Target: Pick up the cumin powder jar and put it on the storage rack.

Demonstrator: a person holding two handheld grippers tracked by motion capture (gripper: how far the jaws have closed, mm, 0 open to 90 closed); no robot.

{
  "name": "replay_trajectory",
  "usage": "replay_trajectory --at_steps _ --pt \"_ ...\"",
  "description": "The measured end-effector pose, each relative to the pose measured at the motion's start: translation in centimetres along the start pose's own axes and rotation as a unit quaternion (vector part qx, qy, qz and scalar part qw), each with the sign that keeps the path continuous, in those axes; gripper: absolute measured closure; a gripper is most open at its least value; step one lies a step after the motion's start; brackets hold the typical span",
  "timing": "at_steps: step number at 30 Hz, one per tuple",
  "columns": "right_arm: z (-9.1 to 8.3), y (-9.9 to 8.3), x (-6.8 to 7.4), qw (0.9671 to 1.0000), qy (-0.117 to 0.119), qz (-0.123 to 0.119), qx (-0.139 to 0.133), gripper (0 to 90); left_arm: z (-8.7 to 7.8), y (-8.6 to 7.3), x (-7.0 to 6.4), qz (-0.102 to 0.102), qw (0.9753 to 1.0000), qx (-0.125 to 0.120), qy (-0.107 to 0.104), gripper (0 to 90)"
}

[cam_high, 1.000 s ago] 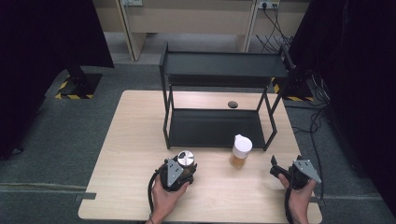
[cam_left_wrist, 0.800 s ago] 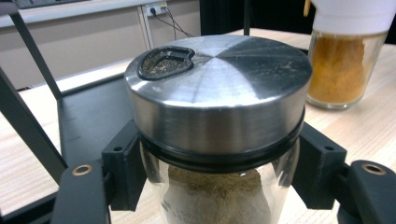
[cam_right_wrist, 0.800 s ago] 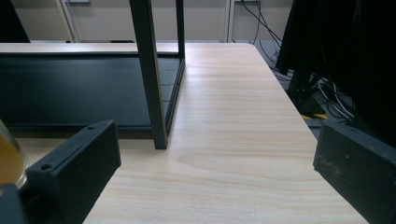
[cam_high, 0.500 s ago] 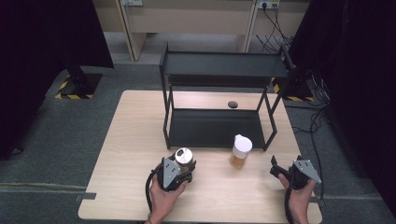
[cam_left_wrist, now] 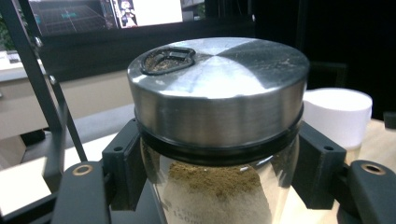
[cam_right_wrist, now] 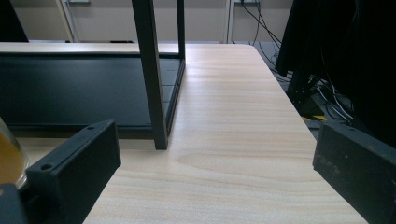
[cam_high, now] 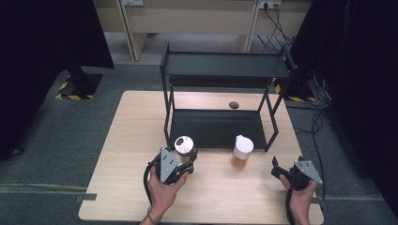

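A glass jar (cam_high: 184,144) with a brushed steel lid and brown powder inside sits between the jaws of my left gripper (cam_high: 186,157), which is shut on it just in front of the black rack. Up close, the jar (cam_left_wrist: 215,116) has both black jaws of the left gripper (cam_left_wrist: 215,191) pressed against its sides below the lid. A white-lidded jar of amber liquid (cam_high: 242,153) stands on the table to the right. My right gripper (cam_high: 278,169) rests near the table's right front, open, with bare tabletop between the jaws of the right gripper (cam_right_wrist: 219,158).
A black two-level metal rack (cam_high: 220,70) stands at the back of the wooden table (cam_high: 126,140); one rack leg (cam_right_wrist: 152,74) rises just ahead of the right gripper. A small dark round object (cam_high: 233,104) lies behind the rack. Cables (cam_high: 319,117) trail off the right side.
The left gripper has carried the steel-lidded jar a little forward toward the rack. The right gripper and the white-lidded jar have stayed put.
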State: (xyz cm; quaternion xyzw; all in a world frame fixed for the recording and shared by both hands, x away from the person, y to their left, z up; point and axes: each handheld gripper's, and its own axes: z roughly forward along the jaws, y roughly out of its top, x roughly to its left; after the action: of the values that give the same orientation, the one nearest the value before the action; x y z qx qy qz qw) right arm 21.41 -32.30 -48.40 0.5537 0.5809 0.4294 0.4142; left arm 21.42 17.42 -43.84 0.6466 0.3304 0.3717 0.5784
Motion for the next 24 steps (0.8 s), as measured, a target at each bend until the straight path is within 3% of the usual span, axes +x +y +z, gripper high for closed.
replay_trajectory --at_steps 24 --pt "0.0 0.0 0.1 1.0000 0.001 -0.003 0.000 1.0 1.2 4.1 0.7 0.009 0.9997 -0.021 0.013 30.7"
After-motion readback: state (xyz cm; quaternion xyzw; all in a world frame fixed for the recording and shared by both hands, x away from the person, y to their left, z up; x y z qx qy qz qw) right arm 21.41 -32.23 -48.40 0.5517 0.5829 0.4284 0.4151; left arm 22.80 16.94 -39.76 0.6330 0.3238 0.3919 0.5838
